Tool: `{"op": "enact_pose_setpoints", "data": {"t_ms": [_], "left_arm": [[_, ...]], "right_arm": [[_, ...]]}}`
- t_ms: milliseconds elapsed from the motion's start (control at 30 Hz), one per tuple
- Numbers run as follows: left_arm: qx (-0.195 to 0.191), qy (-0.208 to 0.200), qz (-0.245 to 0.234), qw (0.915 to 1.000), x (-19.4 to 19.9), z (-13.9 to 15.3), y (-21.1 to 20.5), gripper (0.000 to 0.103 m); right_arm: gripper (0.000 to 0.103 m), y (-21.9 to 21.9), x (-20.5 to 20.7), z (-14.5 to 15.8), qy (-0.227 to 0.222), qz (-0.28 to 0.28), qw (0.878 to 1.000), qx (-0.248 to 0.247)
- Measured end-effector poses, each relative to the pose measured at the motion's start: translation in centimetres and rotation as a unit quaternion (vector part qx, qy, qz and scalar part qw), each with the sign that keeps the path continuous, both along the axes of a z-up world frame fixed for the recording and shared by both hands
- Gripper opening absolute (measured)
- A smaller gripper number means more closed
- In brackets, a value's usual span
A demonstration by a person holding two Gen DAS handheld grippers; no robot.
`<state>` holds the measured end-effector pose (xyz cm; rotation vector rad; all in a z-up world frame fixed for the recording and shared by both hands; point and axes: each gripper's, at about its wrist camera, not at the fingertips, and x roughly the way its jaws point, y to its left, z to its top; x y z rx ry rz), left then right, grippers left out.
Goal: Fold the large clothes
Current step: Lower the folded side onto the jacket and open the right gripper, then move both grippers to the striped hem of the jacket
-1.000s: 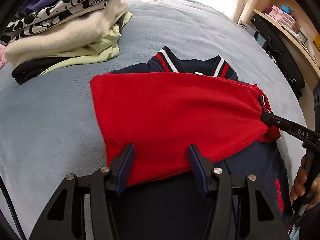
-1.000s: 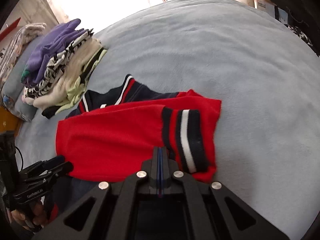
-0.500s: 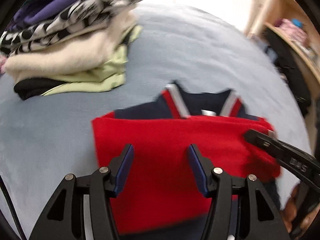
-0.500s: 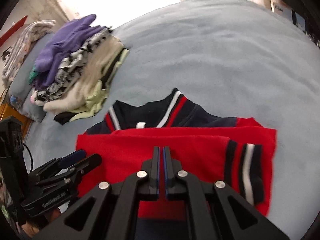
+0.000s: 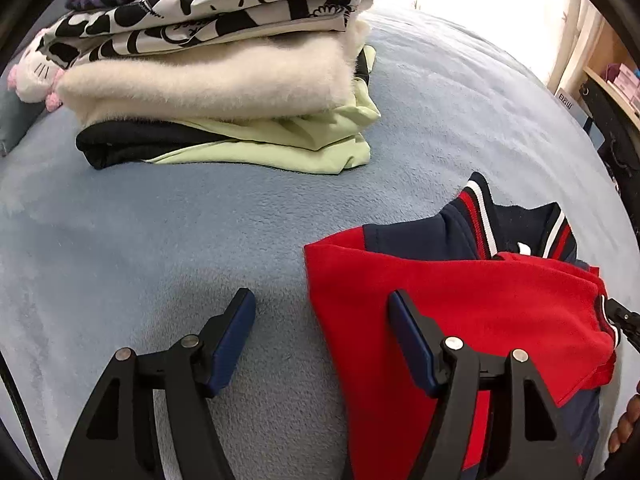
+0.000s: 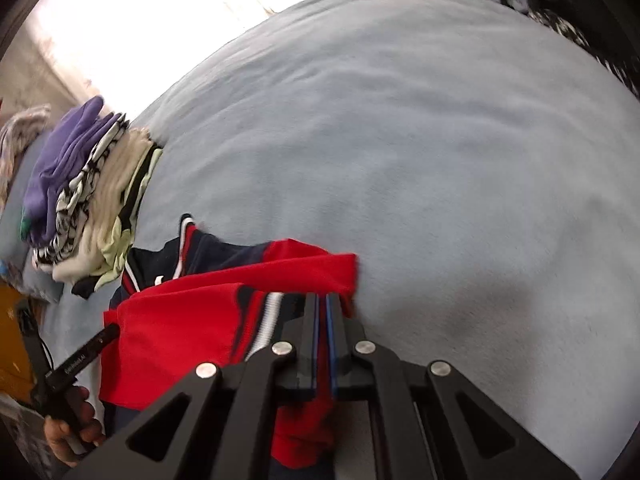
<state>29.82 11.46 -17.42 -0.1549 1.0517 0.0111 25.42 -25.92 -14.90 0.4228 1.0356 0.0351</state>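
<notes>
Red and navy fleece jacket (image 5: 460,312) lying folded on the pale blue bed (image 5: 160,240), just right of the left gripper (image 5: 320,312). Left gripper jaws opening, nothing between them but bare blanket, right finger over the jacket's left edge. Right gripper (image 6: 323,308) clamped narrow on the jacket's red fabric beside the striped cuff (image 6: 268,316). Beyond and left of both, a stack of folded clothes (image 5: 224,80).

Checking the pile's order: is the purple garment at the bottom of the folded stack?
No, the purple garment lies on top of the folded stack; a black one is lowest.
</notes>
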Motion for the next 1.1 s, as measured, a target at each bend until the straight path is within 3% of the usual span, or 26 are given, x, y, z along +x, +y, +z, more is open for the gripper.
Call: {"op": "enact_pose_setpoints", "data": {"t_ms": [300, 500, 833, 1100], "left_arm": [[-0.002, 0.008, -0.01, 0.9999, -2.2, 2.4, 0.1, 0.068], [0.004, -0.018, -0.03, 0.9994, -7.9, 6.2, 0.5, 0.068], [0.006, -0.054, -0.018, 0.9984, -16.5, 11.4, 2.1, 0.068], [-0.005, -0.065, -0.016, 0.9978, -21.9, 13.3, 2.8, 0.068]], "right_arm": [[0.003, 1.4, -3.1, 3.1, -0.014, 0.01, 1.0, -0.009], [0.003, 3.3, -6.8, 6.1, -0.03, 0.024, 0.999, 0.0], [0.004, 5.5, -14.6, 9.9, -0.062, 0.031, 0.998, 0.004], [0.004, 7.0, -19.7, 11.3, -0.073, 0.042, 0.996, 0.013]]}}
